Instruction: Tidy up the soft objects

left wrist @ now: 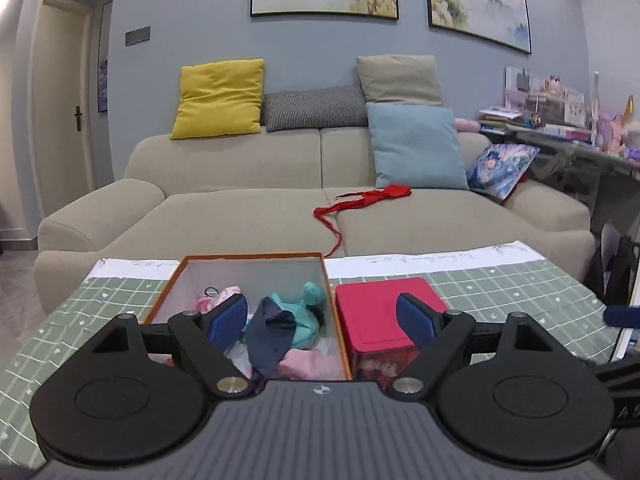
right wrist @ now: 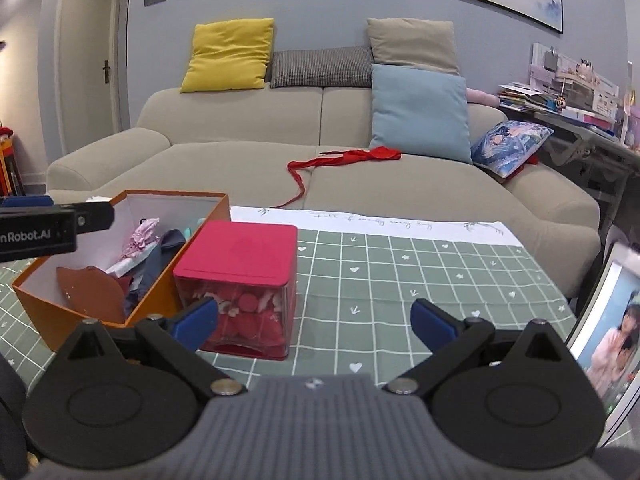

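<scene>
Where fingers [left wrist: 228, 322] overlap, orange box [left wrist: 256, 257] contents half hidden.

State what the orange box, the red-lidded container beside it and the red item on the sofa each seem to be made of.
Orange box: likely matte cardboard, given its thin stiff walls and white lining. Red-lidded container: probably plastic, with clear glossy sides and an opaque smooth lid. Red item: limp fabric, lying crumpled with trailing strips on the sofa.
</scene>
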The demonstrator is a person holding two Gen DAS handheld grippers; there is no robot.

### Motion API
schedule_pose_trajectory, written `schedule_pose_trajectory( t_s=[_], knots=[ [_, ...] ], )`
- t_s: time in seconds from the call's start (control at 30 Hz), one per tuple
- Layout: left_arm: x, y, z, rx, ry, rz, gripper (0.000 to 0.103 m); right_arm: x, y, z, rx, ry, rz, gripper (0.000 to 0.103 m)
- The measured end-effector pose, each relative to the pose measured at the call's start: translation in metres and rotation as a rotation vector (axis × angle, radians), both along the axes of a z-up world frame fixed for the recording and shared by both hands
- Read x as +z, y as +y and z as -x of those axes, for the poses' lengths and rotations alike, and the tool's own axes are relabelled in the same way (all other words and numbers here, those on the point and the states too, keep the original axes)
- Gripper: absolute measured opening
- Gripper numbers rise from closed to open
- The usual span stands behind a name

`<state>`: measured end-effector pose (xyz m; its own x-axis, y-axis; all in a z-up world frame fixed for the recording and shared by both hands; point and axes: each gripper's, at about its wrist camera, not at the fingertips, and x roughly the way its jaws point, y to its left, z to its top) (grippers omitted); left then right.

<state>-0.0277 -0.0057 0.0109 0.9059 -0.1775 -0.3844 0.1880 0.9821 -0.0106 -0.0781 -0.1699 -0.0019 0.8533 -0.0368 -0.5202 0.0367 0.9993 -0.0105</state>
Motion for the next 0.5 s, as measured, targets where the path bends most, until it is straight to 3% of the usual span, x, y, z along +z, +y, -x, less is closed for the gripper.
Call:
schedule_pose_trajectory(
  t_s=[0.13, 0.2, 0.5],
  knots=[
    [0.010, 0.004, -0.006, 0.015, -0.010, -0.018, 0.099, 0.020, -0.004, -0.009, -0.044, -0.045, -0.028, 0.100],
    [0.015, 0.011, -0.005, 0.055, -0.022, 0.009, 0.099, 0.023, -0.004, -0.009, -0.046, -0.073, -0.029, 0.100],
    [-0.001, 0.027, -0.005, 0.090, 0.054, 0.032, 0.099, 0.003, 0.016, -0.001, 0.008, -0.043, 0.001, 0.100]
  ],
)
